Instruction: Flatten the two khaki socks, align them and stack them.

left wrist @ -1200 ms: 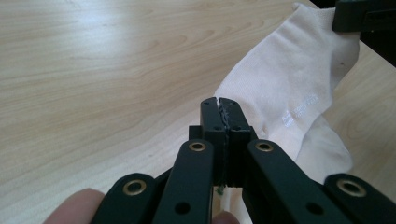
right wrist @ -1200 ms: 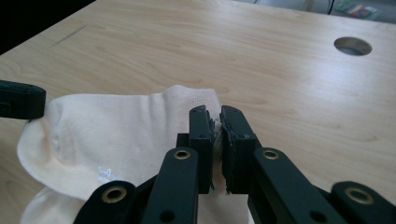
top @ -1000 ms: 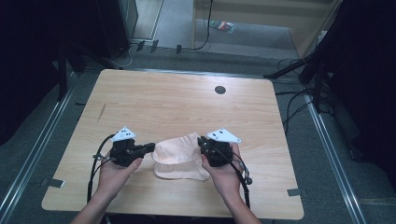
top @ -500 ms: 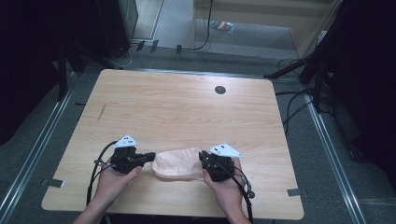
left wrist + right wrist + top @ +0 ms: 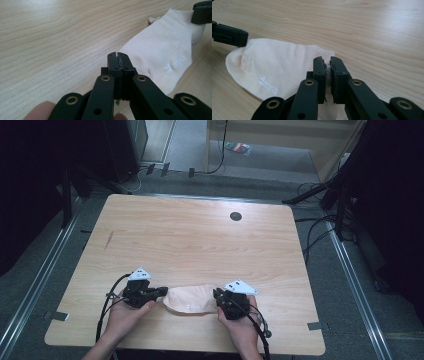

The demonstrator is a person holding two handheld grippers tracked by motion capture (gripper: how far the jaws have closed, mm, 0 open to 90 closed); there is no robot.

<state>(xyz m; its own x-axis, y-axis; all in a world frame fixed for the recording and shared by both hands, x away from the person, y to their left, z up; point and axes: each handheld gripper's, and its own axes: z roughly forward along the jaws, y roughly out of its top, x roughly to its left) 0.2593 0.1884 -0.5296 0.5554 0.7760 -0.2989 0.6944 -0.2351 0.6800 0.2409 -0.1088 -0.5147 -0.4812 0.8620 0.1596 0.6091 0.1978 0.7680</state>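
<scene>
A pale sock (image 5: 189, 299) lay flat near the table's (image 5: 200, 240) front edge, long axis left-right, each end pinched between closed fingers: left gripper (image 5: 161, 292), right gripper (image 5: 218, 295).

small white print on sock (image 5: 267, 85), seemingly illegible

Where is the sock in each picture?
High view: the sock lies low in the middle, on the table between the two grippers.
Left gripper view: upper right, past the jaws.
Right gripper view: left of middle, reaching into the jaws.
Shared landmark: the sock's small white lettering, readable in both gripper views.
</scene>
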